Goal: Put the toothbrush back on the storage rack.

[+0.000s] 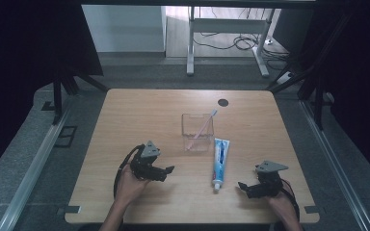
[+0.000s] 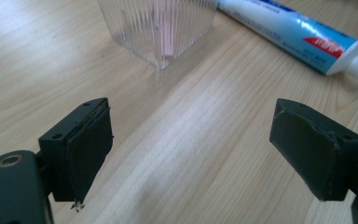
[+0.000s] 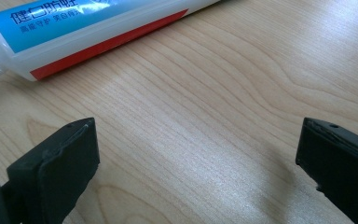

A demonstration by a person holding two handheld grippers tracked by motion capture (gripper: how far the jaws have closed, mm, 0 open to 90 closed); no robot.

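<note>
Dark curtains and black frame legs closed in the room on both sides, and behind the wooden table (image 1: pixel 139 110) a pale desk frame stood over a tangle of cables on the floor. On the table were three things: a clear ribbed cup (image 1: pixel 197 131) near the middle, a pink toothbrush (image 1: pixel 205 123) leaning inside it with its head over the far rim, and a blue-and-white toothpaste tube (image 1: pixel 219 162) lying flat just to the cup's right.

The tube's long axis ran from far to near, its white cap at the near end, pointing toward the person's edge of the table. The right gripper (image 1: pixel 243 186) hovered low just to the right of that cap, jaws spread wide with nothing between them; in the right gripper view the tube (image 3: pixel 93 29) lay across the top of the picture, beyond the jaws and apart from them. The left gripper (image 1: pixel 169 169) sat on the other side, also gaping and empty, aimed at the base of the cup (image 2: pixel 161 28), with the tube (image 2: pixel 291 33) farther off to its right.

To my eye the right gripper was the nearer one to the tube. Its jaws faced the cap end from the side, so a short reach forward and leftward would have brought them across the tube's width.
</note>
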